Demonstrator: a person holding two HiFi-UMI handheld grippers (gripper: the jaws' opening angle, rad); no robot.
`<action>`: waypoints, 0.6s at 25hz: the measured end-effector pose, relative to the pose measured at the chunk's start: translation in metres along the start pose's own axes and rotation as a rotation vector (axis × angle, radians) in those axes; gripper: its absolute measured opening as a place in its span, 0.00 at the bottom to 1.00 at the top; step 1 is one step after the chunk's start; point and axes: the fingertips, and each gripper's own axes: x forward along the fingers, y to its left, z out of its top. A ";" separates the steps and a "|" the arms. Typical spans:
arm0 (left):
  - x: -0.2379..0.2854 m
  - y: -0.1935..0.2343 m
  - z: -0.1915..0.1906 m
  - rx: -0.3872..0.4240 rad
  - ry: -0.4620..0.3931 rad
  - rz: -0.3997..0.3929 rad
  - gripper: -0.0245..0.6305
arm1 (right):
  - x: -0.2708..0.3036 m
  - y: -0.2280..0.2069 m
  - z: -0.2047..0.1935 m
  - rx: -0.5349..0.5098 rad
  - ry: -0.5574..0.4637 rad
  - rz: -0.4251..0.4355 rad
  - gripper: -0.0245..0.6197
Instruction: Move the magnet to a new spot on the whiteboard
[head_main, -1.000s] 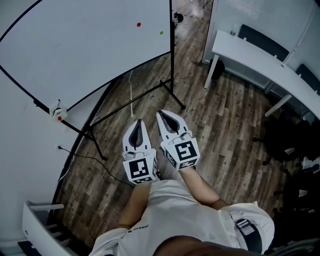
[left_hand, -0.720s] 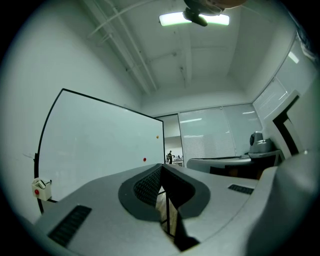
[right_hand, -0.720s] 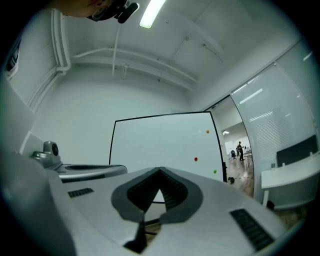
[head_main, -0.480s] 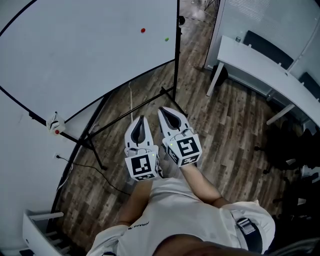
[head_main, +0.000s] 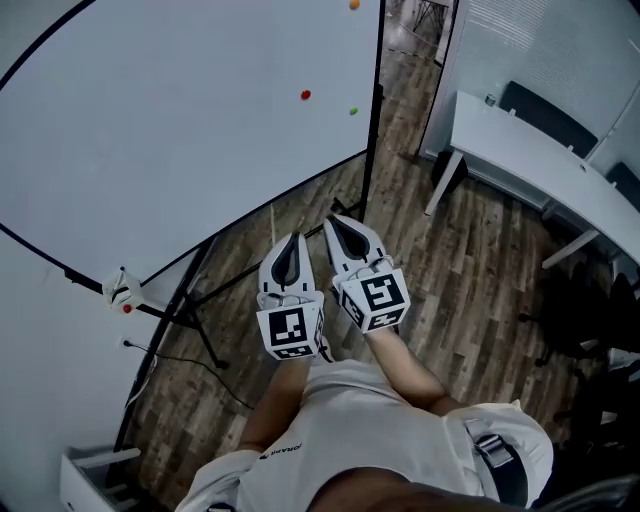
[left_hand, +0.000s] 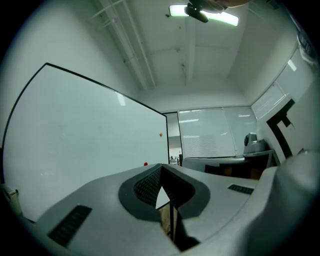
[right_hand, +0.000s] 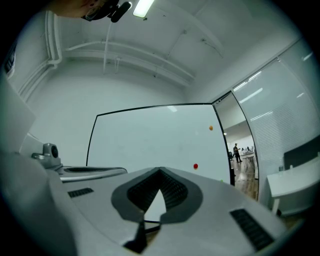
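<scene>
The whiteboard (head_main: 170, 130) on its stand fills the upper left of the head view. Near its right edge sit a red magnet (head_main: 305, 95), a green magnet (head_main: 353, 111) and, higher up, an orange magnet (head_main: 353, 4). My left gripper (head_main: 293, 238) and right gripper (head_main: 335, 220) are held side by side over the floor, well short of the board, both shut and empty. The right gripper view looks past the closed tips (right_hand: 160, 171) at the red magnet (right_hand: 195, 166) and orange magnet (right_hand: 211, 128). The left gripper (left_hand: 161, 167) view shows the red magnet (left_hand: 145, 163) far off.
The board's black stand legs (head_main: 200, 330) and a cable spread over the wood floor ahead and to the left. A small holder (head_main: 120, 292) hangs on the board's lower rail. A white desk (head_main: 520, 150) with dark chairs stands at the right.
The whiteboard and its magnets have shifted down and right in the head view and grown larger as I moved closer. Both grippers stay shut, side by side.
</scene>
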 end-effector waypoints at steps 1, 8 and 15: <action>0.008 0.007 0.000 0.000 0.000 -0.004 0.04 | 0.011 -0.002 -0.001 0.001 0.001 -0.004 0.05; 0.063 0.046 -0.012 -0.012 0.023 -0.031 0.04 | 0.071 -0.018 -0.004 -0.006 -0.001 -0.044 0.06; 0.108 0.071 -0.018 -0.008 0.027 -0.084 0.04 | 0.121 -0.033 -0.015 -0.014 0.038 -0.096 0.06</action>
